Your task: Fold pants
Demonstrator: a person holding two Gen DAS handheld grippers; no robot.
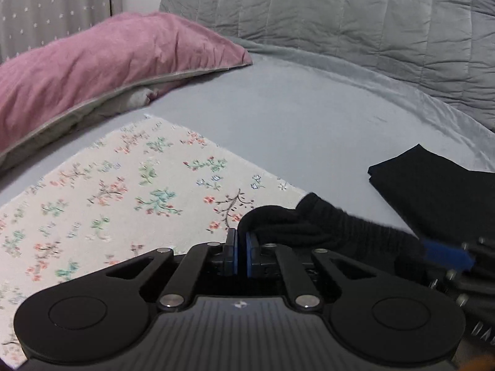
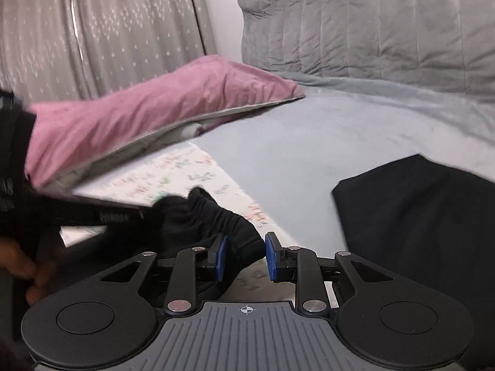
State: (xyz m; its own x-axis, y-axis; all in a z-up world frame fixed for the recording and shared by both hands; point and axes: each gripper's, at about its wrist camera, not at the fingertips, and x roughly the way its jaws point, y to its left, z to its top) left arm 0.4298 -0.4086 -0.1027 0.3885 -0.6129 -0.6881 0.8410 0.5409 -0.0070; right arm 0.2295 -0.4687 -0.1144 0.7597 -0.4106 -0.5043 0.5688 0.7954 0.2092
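Black pants (image 1: 309, 222) with a ribbed elastic waistband hang bunched above the bed. My left gripper (image 1: 241, 241) is shut on the waistband's left end. The waistband also shows in the right wrist view (image 2: 210, 219). My right gripper (image 2: 244, 256) is open, its blue pads either side of the waistband's right end, the left pad (image 2: 220, 255) against the cloth. The right gripper also appears blurred at the right edge of the left wrist view (image 1: 448, 255).
A folded black garment (image 1: 433, 198) (image 2: 417, 225) lies on the grey bed sheet (image 1: 294, 123) at the right. A floral cloth (image 1: 123, 191) lies left. A pink pillow (image 1: 108, 61) and a grey quilted duvet (image 1: 355, 15) lie behind.
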